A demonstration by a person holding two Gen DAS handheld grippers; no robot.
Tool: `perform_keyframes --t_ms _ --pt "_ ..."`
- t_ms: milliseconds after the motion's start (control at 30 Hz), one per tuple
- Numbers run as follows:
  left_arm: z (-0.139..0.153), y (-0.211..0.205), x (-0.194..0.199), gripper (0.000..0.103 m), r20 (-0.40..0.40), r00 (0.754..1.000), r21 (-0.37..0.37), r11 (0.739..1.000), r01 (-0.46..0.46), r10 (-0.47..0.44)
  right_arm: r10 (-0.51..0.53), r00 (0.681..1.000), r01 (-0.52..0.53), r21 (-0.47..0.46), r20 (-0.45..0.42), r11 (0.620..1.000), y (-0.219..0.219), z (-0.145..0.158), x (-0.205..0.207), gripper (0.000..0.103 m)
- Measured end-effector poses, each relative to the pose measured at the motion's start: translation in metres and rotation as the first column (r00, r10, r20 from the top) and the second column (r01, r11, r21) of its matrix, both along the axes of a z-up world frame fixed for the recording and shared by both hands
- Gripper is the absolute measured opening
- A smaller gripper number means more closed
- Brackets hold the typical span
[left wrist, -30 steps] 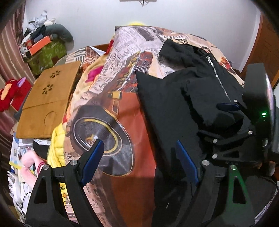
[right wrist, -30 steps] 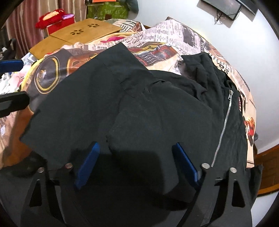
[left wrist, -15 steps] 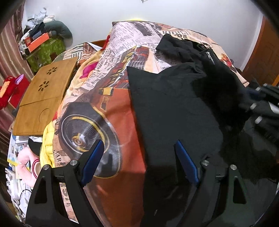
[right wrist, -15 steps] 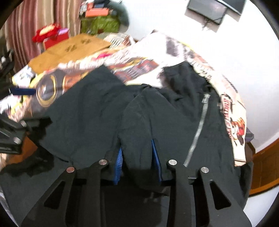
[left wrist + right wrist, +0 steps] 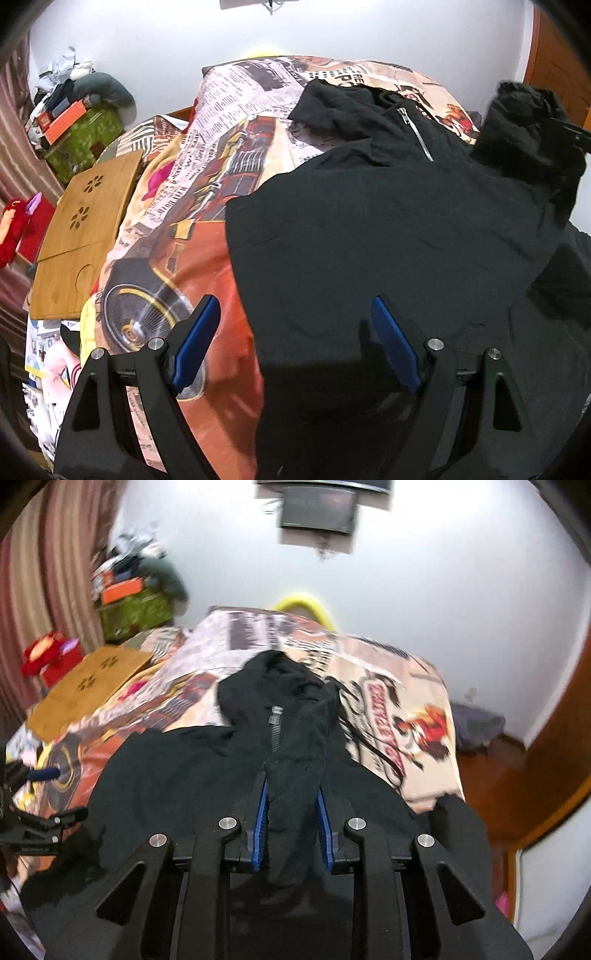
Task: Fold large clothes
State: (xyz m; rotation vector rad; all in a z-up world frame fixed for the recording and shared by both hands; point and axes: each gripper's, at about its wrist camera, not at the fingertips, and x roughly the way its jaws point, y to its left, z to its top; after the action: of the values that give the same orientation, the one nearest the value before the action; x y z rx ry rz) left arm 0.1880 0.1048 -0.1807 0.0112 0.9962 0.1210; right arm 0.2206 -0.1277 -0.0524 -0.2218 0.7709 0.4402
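A bunched fold of the soft, limp black zip-front hooded jacket (image 5: 288,812) is being closed on by the right gripper (image 5: 291,827), the left gripper (image 5: 295,343) is held wide and empty above its hem, and the rest is spread on the bed's newspaper-print cover (image 5: 236,110), best taken by edges.

Newsprint lettering on the bedspread (image 5: 258,96), too blurred to read, perhaps "REE" near its top

Being counted at this moment: 1 black zip jacket (image 5: 369,229), 1 printed bedspread (image 5: 236,122), 1 wooden lap tray (image 5: 85,229), 1 red plush toy (image 5: 13,229), 1 green box (image 5: 85,136), 1 orange box (image 5: 62,120), 1 wall screen (image 5: 317,507). 2 grippers being seen: left gripper (image 5: 291,332), right gripper (image 5: 291,823).
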Motion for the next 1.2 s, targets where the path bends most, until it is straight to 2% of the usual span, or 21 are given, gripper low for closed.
perform_keyframes --t_ms 200,333,433,567,667,867,933,1000,1200 --pt "-0.022 -0.009 0.011 0.083 -0.053 0.999 0.008 1.0 0.004 -0.004 -0.065 0.994 0.064 -0.023 -0.084 0.998 -0.033 -0.03 0.009 0.02" --pt "-0.039 -0.013 0.017 0.083 -0.099 0.995 0.017 1.0 0.011 -0.009 -0.088 0.978 0.079 -0.055 -0.191 0.995 -0.046 -0.061 0.014 0.02" --pt "-0.044 -0.014 0.017 0.084 -0.104 0.995 0.016 1.0 0.01 -0.008 -0.099 0.96 0.084 -0.065 -0.263 0.994 -0.054 -0.079 0.012 0.021" --pt "-0.043 -0.014 0.018 0.084 -0.104 0.995 0.01 1.0 0.005 -0.004 -0.104 0.948 0.085 -0.077 -0.3 0.993 -0.062 -0.085 0.009 0.026" --pt "-0.04 -0.017 0.017 0.083 -0.1 0.995 0.028 1.0 0.008 -0.005 -0.12 0.958 0.099 -0.091 -0.26 0.991 -0.064 -0.074 0.001 0.033" --pt "-0.018 -0.031 0.016 0.084 -0.049 0.998 0.041 0.999 0.032 -0.03 -0.093 0.983 0.078 -0.103 -0.156 0.992 -0.069 -0.042 -0.013 0.037" --pt "-0.006 -0.038 0.017 0.083 -0.02 0.999 0.047 0.998 0.044 -0.043 -0.096 0.988 0.084 -0.097 -0.121 0.992 -0.075 -0.031 -0.018 0.044" --pt "0.005 -0.046 0.019 0.083 0.009 0.998 0.048 0.997 0.055 -0.055 -0.106 0.991 0.099 -0.083 -0.083 0.992 -0.082 -0.019 -0.023 0.056" --pt "0.033 -0.075 0.029 0.084 0.091 0.99 0.049 0.993 0.104 -0.108 -0.168 0.985 0.166 -0.047 -0.039 0.985 -0.114 0.001 -0.023 0.06"
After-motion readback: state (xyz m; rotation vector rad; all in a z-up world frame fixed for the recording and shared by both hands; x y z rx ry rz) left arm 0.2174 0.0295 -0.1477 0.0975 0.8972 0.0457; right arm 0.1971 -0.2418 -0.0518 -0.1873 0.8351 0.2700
